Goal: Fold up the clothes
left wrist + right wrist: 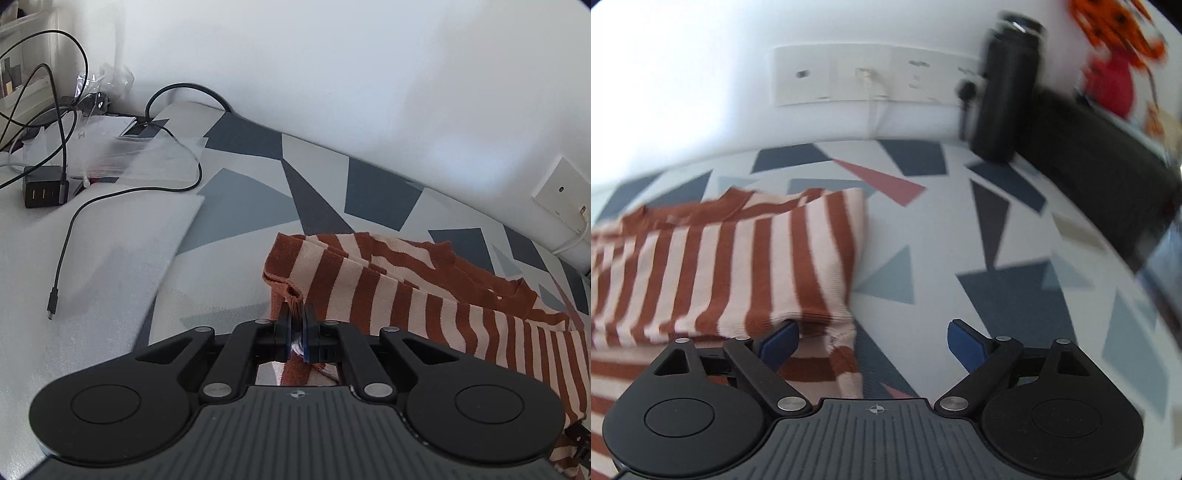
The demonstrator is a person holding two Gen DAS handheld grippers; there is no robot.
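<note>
At the bottom centre of the left wrist view, the left gripper [296, 317] has its fingers pressed together on a corner of the striped top [424, 295], rust and cream, which spreads from the centre toward the lower right of the frame over a patterned cloth [251, 199] of grey and blue shapes. To the left lies a white sheet [110, 251] with a black cable [64, 258] across it; a charger [42, 186] and clear bags [147, 155] sit in the upper left, below a white wall.

In the right wrist view, the right gripper [873, 341] has its fingers spread wide, the left pad [777, 341] touching the top's [738, 258] lower corner, the right one over bare cloth [923, 258]. The top fills the left half of the frame. Farther off, a black bottle [1004, 92] stands at the upper right beside a wall socket strip [871, 75].
</note>
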